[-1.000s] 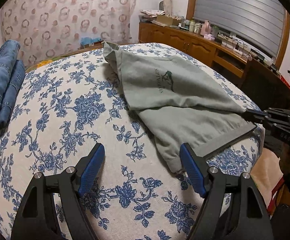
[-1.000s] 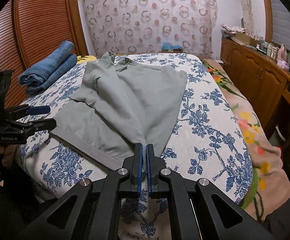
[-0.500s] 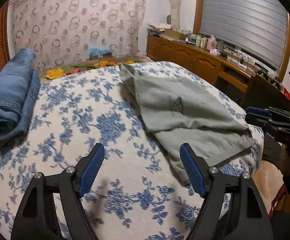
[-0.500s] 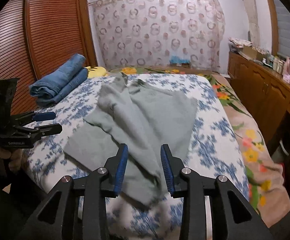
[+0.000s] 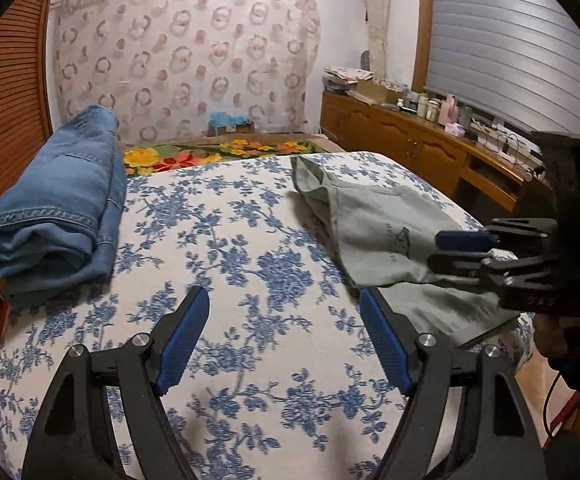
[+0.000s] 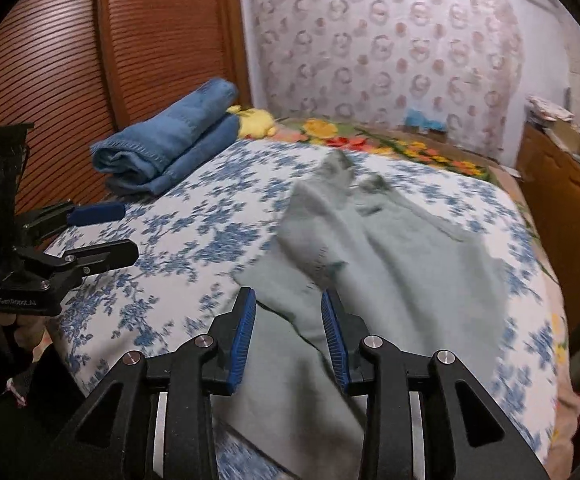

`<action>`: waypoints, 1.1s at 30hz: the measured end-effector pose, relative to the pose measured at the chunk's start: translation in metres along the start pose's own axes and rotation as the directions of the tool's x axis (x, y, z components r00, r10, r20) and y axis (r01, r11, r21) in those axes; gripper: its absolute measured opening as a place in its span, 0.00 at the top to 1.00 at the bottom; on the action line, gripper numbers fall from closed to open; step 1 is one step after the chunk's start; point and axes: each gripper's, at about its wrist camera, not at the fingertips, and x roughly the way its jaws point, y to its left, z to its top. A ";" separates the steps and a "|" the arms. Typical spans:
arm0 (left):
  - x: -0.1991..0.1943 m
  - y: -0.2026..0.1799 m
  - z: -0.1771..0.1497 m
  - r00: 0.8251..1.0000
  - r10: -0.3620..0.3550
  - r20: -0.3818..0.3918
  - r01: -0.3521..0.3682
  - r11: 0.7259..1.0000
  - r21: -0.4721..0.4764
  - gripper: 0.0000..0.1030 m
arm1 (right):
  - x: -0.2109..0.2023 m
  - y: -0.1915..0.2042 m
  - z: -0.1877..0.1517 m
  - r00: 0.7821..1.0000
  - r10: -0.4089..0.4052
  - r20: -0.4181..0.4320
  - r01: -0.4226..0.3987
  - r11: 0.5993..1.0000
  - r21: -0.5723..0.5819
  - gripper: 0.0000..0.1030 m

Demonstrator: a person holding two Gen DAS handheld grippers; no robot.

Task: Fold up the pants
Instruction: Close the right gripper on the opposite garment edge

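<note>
grey pants [image 6: 390, 280] lie folded on bed [image 5: 230, 240]

Both views are lit dimly and evenly by warm indoor light whose source is not seen; the shutter [image 5: 506, 52] over the window lets no daylight through. Only soft shadows are cast, the clearest under the jeans [image 5: 54, 208] on the bed [image 5: 226, 240]. Small glints are caught on the metal screws of the fingers [image 5: 182, 340]. Strong fisheye bending is seen, and the corners are cut off by a black ring. In the right wrist view the pants [image 6: 394, 264] and the bedspread print are smeared by motion blur (the left wrist view is only slightly soft).
</note>
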 end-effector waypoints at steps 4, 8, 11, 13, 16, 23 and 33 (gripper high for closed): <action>0.000 0.007 -0.001 1.000 0.008 0.003 -0.008 1.000 -0.014 0.24 | 0.022 0.002 0.006 0.999 0.012 -0.049 -0.013 0.999 -0.031 0.66; 0.002 0.011 -0.003 1.000 0.012 -0.002 -0.012 1.000 -0.023 0.24 | 0.041 0.005 0.015 0.995 0.029 -0.093 -0.034 0.998 -0.057 0.66; 0.002 0.012 -0.004 1.000 0.013 -0.003 -0.013 1.000 -0.024 0.24 | 0.057 0.008 0.017 0.991 0.030 -0.130 -0.041 0.996 -0.081 0.66; 0.003 0.012 -0.004 1.000 0.013 -0.003 -0.013 1.000 -0.024 0.24 | 0.066 0.013 0.026 0.989 0.028 -0.145 -0.045 0.993 -0.109 0.66; 0.003 0.013 -0.005 1.000 0.013 -0.003 -0.013 1.000 -0.023 0.24 | 0.078 0.019 0.029 0.987 0.013 -0.161 -0.036 0.989 -0.141 0.66; 0.005 0.013 -0.008 1.000 0.010 -0.011 -0.010 1.000 -0.022 0.24 | 0.093 0.021 0.031 0.984 0.011 -0.177 -0.039 0.987 -0.156 0.82; 0.016 -0.001 -0.010 0.999 -0.012 -0.041 0.012 1.000 0.004 0.24 | 0.071 -0.011 0.043 0.990 0.120 -0.079 -0.120 0.993 0.003 0.96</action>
